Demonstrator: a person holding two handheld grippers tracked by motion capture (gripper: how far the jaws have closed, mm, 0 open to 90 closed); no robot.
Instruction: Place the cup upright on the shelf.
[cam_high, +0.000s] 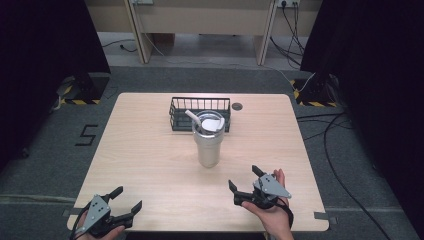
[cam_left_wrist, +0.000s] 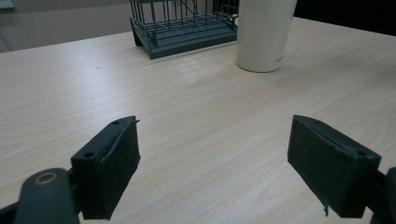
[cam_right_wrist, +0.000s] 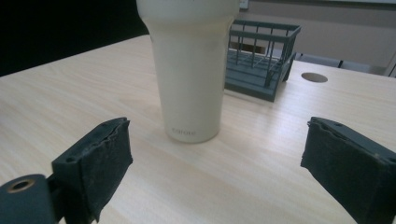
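Note:
A tall cream tumbler (cam_high: 208, 142) with a lid and a white straw stands upright at the table's middle, also seen as the tumbler (cam_left_wrist: 264, 32) and the tumbler (cam_right_wrist: 190, 70). Just behind it sits a dark wire basket (cam_high: 200, 113), basket (cam_left_wrist: 184, 25), basket (cam_right_wrist: 261, 60). My left gripper (cam_high: 126, 198) rests open near the front left corner, jaws wide apart, nothing between them. My right gripper (cam_high: 245, 179) is open at the front right, pointing at the tumbler from a short distance, and holds nothing.
The light wooden table (cam_high: 150, 150) has a round cable hole (cam_high: 237, 106) beside the basket. Black curtains flank both sides. Cables (cam_high: 345, 150) trail on the grey floor at the right, and a desk frame stands beyond the far edge.

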